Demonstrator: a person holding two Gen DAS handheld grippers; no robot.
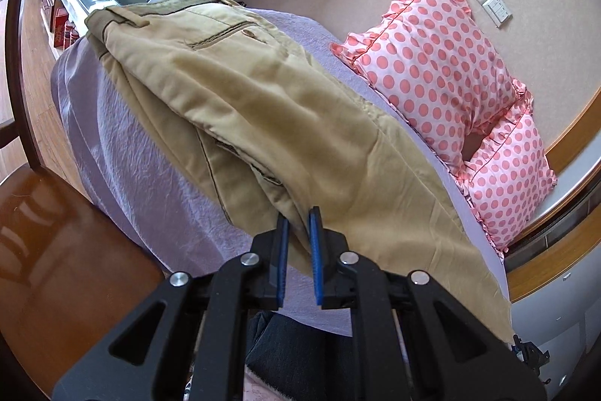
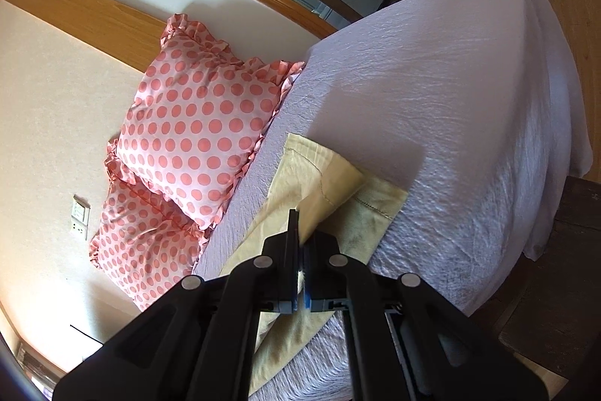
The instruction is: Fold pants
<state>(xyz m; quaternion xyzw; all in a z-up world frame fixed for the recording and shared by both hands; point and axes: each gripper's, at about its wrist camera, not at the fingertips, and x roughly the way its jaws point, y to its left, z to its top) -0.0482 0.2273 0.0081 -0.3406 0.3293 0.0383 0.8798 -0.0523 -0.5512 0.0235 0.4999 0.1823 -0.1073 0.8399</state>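
Khaki pants [image 1: 285, 123] laid out on the bed [image 1: 142, 175]

Left gripper [image 1: 298, 224] pinches a fold of fabric; right gripper [image 2: 300, 235] is clamped tight on the hem end, near the pillows [image 2: 195, 123].

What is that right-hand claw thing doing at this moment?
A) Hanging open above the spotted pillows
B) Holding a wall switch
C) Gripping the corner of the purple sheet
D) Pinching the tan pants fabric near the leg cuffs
D: the right gripper has its jaws closed on a raised fold of the tan pants, just short of the stitched cuffs lying on the purple sheet; the spotted pillows sit off to the side, untouched.
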